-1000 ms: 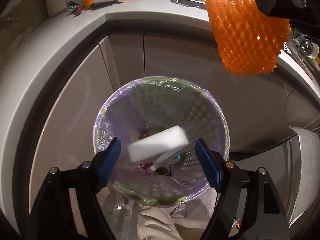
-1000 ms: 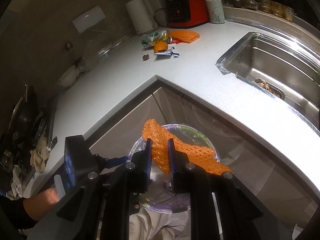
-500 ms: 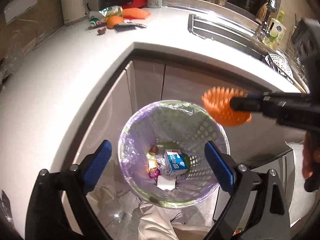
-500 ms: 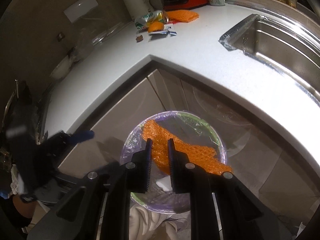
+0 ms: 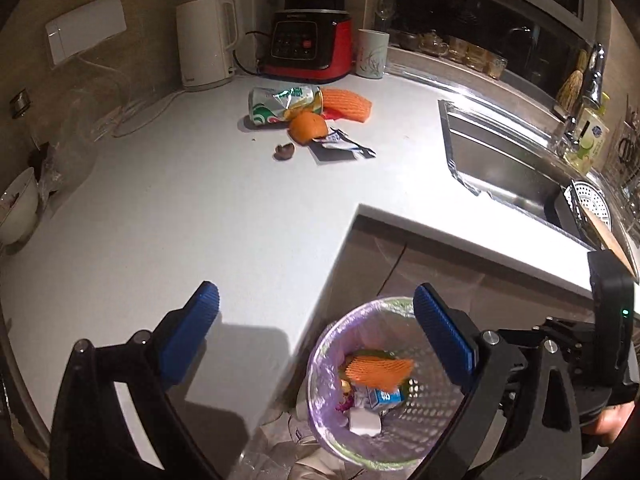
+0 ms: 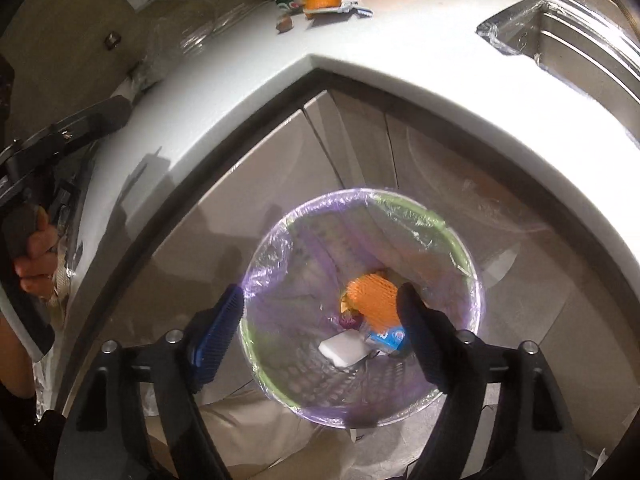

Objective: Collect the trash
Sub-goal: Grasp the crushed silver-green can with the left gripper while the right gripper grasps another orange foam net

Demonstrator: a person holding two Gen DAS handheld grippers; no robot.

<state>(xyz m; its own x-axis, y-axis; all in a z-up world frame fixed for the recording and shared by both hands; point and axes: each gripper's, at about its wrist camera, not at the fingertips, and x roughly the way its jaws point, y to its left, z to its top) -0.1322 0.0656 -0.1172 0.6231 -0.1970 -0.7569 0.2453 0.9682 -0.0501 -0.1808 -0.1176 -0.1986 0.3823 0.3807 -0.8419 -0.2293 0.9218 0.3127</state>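
1. Left gripper (image 5: 316, 320): jaws spread wide, holding nothing, above the counter (image 5: 200, 208) edge.
2. Right gripper (image 6: 320, 324): jaws spread wide, empty, over the bin (image 6: 460, 248).
3. Orange net (image 6: 372, 298): inside the bin, on a blue carton (image 6: 386, 338) beside a white block (image 6: 344, 348).
4. Can (image 5: 280, 105), peel (image 5: 308, 128), second net (image 5: 346, 104) and wrapper (image 5: 340, 146): clustered on the counter near the blender (image 5: 308, 44).

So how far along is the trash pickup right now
Partly done. The bin already holds an orange foam net, a small carton and a white block. Nothing is in hand: the left gripper and right gripper are open. Left on the counter: a crushed can, orange peel, another foam net and wrappers.
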